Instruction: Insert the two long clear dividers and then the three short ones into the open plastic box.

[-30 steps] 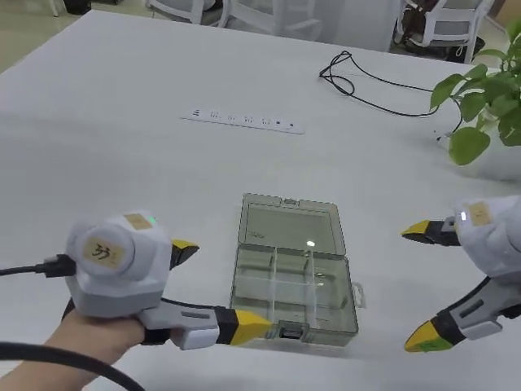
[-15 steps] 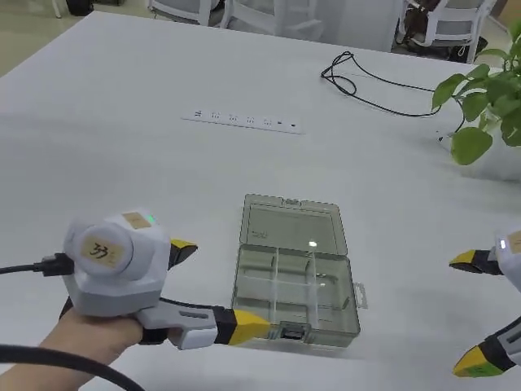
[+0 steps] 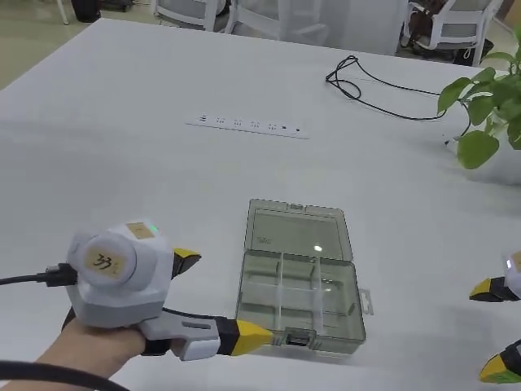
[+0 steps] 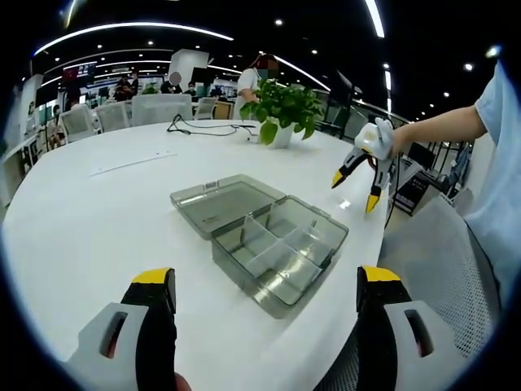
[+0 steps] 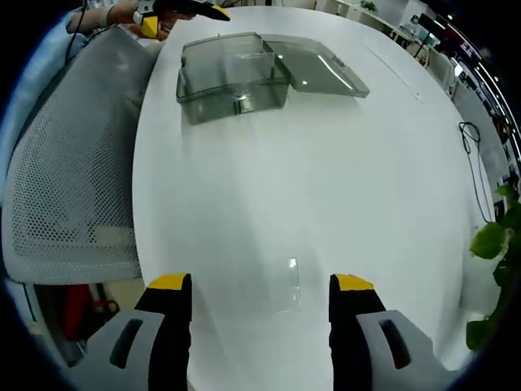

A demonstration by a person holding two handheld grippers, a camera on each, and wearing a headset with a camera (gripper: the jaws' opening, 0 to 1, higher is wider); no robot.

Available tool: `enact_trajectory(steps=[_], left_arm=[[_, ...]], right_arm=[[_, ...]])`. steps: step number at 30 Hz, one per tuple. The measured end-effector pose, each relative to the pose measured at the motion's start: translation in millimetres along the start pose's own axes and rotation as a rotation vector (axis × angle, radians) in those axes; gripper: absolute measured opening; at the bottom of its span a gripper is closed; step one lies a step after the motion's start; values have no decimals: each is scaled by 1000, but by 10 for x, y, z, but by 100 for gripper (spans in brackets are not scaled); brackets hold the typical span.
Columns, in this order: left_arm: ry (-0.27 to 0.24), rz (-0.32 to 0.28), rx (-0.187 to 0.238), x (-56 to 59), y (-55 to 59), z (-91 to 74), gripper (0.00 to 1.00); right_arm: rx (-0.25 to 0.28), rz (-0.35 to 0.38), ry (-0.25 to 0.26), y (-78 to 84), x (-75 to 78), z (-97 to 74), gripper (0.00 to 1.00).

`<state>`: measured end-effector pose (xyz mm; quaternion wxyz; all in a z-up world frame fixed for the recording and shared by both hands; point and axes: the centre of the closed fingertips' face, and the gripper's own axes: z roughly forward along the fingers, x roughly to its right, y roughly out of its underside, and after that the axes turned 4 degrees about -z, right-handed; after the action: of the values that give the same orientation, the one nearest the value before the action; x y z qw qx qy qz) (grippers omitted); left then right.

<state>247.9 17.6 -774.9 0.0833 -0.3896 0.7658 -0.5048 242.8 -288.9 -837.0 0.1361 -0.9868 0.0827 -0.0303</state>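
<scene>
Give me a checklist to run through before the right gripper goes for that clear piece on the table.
1. Plastic box with lid open: ok.
2. Right gripper fingers open, holding nothing: ok.
3. Clear piece lies flat on the table, between the right fingers' lines: ok.
4. Left gripper open, holding nothing: ok.
5. Which slots in the box are free: cannot tell; some dividers are in.
</scene>
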Motion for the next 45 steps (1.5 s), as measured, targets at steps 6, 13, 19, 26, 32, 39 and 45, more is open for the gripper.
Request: enact_trajectory(steps=[6,13,19,26,32,39,45], left_arm=[[-2,2,-5,-18,11,-14,94],[10,5,-9,-23,35,-53,95],[6,3,-6,-50,37,-87,95],[4,0,-1,-56,22,-92,94],[11,6,0,-26,8,-66,94],[21,9,9,6,-9,-38,93],[32,13,-1,40,7,-9,93]], right_arm=[[-37,-14,-24,79,30,47,58],[-66,-25,-37,140,59,70,48],[-104,-57,-37,151,91,96,39],[-132,-114,-43,130,76,102,35],[-142,-114,-42,135,81,100,33],[-118,-73,-31,148,95,117,32],[-70,-43,3,49,18,52,32]])
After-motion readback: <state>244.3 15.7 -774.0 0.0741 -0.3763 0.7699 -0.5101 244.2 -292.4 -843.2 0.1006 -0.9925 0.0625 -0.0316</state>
